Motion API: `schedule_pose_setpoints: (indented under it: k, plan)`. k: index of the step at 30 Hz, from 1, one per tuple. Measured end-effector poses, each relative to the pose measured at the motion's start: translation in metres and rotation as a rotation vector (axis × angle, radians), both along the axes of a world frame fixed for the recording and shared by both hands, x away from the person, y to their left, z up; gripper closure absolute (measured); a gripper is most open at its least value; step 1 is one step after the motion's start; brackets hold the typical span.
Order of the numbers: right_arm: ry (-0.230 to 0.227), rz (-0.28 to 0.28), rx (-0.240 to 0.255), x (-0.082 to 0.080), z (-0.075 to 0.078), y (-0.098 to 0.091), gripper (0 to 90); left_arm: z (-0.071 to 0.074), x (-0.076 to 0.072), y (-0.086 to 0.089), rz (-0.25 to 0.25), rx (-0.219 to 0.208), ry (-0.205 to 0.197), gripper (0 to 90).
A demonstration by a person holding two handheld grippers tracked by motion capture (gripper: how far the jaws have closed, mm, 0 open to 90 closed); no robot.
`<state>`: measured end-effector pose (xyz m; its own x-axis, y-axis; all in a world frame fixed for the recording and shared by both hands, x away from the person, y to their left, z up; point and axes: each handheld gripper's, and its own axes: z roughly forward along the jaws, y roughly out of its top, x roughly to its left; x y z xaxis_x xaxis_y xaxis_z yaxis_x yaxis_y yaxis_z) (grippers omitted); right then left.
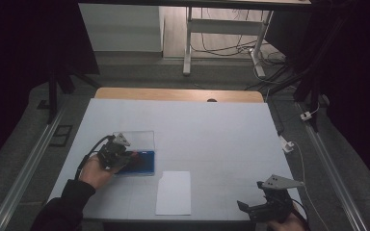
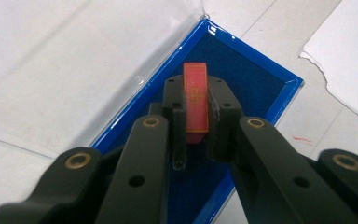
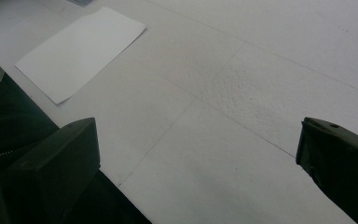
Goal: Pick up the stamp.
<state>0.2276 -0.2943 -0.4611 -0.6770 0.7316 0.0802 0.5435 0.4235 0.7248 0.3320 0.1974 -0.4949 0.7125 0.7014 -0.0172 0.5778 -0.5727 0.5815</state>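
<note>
**Red block gripped inside blue box; lift-out pending**

Right hand-held gripper [image 1: 265, 204] sits at the near edge of the surface [image 1: 221, 134], jaws wide apart, holding nothing. Paper sheet [image 1: 174, 192] lies just beside it toward the left, untouched. Left hand-held gripper [image 2: 196, 116] is farther in, jaws clamped on the red block [image 2: 196, 100], which stands upright inside the blue box [image 2: 265, 79].

Judgement: grasp done; block not yet carried out of the box or set anywhere.

Count: hand-held grippers 2, red block 1, blue box 1 with clear lid [image 1: 139, 139] open behind it, paper sheet 1.
</note>
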Motion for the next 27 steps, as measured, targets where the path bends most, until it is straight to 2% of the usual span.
schedule_pose_setpoints:
  k: [4, 9, 14, 19, 27]
  plan:
    - [-0.001, 0.001, 0.001, 0.000, 0.000, 0.000, 0.0, 0.001, -0.002, 0.002, -0.018, -0.007, -0.014, 79.9]
    - [-0.003, 0.001, 0.000, 0.000, 0.000, 0.000, 0.0, 0.004, -0.003, 0.005, 0.008, -0.038, -0.005, 79.9]
    - [-0.003, 0.003, -0.002, 0.000, 0.000, 0.000, 0.0, 0.010, -0.006, 0.005, 0.018, -0.056, -0.017, 79.9]
    - [-0.004, 0.005, -0.001, -0.001, 0.000, 0.000, 0.0, 0.017, -0.011, 0.004, 0.023, -0.070, -0.045, 79.9]
    - [-0.004, 0.008, -0.004, -0.001, 0.000, 0.000, 0.0, 0.027, -0.015, 0.004, 0.060, -0.117, -0.052, 79.9]
